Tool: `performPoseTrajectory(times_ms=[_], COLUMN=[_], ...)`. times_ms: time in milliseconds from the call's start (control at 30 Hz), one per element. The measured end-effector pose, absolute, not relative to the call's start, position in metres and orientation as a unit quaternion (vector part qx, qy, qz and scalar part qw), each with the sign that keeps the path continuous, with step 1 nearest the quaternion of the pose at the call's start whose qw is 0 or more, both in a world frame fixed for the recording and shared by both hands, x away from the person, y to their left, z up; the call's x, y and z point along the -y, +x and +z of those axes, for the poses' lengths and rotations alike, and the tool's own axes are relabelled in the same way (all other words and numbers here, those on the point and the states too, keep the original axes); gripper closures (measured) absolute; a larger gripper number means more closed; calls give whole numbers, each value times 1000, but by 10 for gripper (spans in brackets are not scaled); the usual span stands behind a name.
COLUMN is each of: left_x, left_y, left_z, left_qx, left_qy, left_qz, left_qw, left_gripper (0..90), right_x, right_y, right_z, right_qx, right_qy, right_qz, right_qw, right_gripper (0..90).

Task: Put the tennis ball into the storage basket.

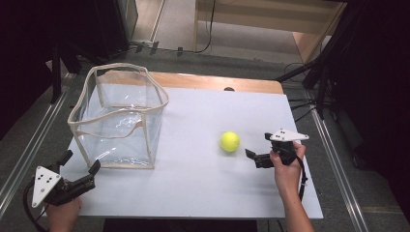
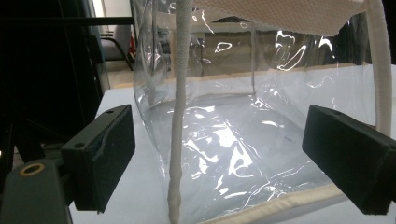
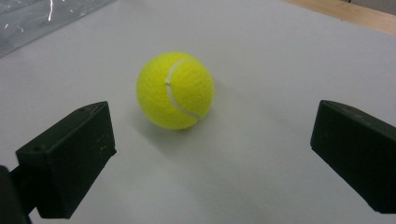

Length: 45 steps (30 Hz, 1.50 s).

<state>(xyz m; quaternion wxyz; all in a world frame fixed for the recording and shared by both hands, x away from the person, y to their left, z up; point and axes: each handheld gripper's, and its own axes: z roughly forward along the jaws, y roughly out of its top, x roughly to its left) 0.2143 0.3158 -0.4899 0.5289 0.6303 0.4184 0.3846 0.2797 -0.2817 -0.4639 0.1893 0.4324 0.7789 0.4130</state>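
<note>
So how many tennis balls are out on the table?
1. The tennis ball sits on the white table, right of the clear bag, just ahead of the open right gripper.

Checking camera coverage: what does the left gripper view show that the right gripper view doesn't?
Left gripper view alone: the clear bag's cream-trimmed corner seam, close up between its open fingers, with dark stands behind. Right gripper view alone: the yellow tennis ball, lying free ahead of its open fingers, plus a strip of wooden table edge. Both share the white sheet and some clear bag plastic.
</note>
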Motion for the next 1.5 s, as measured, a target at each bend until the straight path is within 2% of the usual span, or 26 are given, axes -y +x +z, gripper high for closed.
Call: performPoseTrajectory(times_ms=[1500], left_x=[-314], left_y=[214], left_z=[-490], left_qx=[-416], left_qy=[633], left_qz=[383], left_qw=[528], left_gripper=[98], right_x=[248], right_y=[328], right_z=[-449], right_qx=[-846], right_qy=[401], right_qz=[333], right_qw=[116], right_gripper=[0])
